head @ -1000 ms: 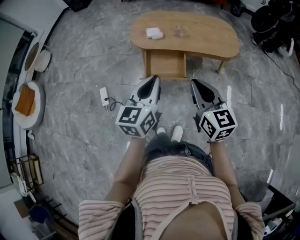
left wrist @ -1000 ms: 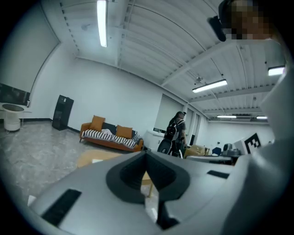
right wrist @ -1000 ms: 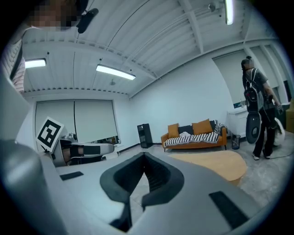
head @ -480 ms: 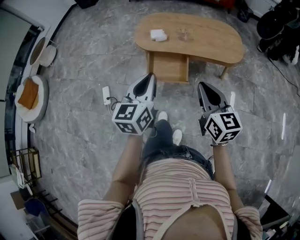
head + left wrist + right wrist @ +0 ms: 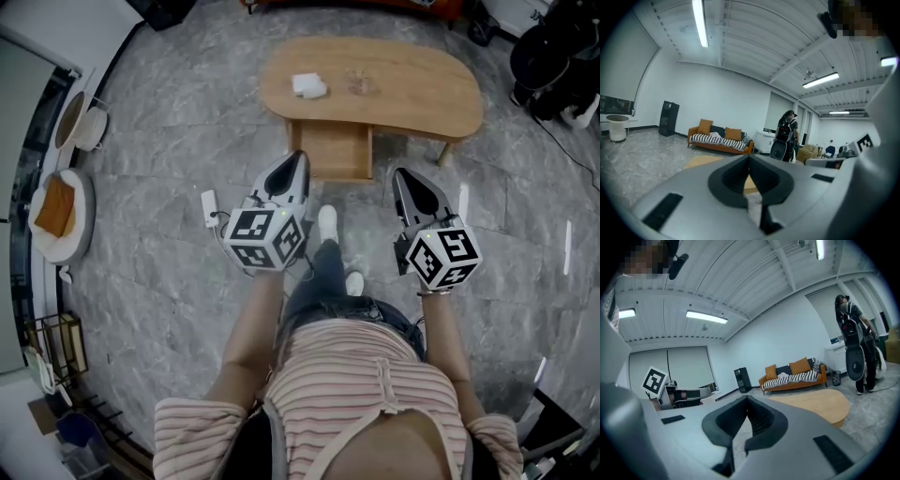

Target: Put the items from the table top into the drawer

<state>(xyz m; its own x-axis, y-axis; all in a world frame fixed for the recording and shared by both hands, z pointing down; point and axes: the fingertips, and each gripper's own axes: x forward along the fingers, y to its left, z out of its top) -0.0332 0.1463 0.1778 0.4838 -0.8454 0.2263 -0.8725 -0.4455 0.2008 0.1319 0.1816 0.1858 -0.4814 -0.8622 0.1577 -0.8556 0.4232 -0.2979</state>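
Wooden and shaped like a bean, the low table (image 5: 422, 89) stands at the far side of the grey stone floor (image 5: 159, 141). On its top lie a small white flat thing (image 5: 309, 85) and, near it on the right, a small see-through thing (image 5: 361, 84) that I cannot make out well. Under the top, a wooden drawer (image 5: 336, 155) looks pulled out toward the person. Nothing is in it yet that I can see, so the job looks barely begun. A few things could go wrong from here. The see-through thing is hard to spot, so a gripper could bump it and send it off the edge. The drawer sticks out low, so a leg could knock it. A white plug with a cord (image 5: 208, 201) lies on the floor at the left, near the person's feet, and could trip them. The left gripper (image 5: 298, 156) and the right gripper (image 5: 401, 174) each have their jaws pressed together. They hold nothing and touch nothing. They would have to spread first, or they would only push the things away.
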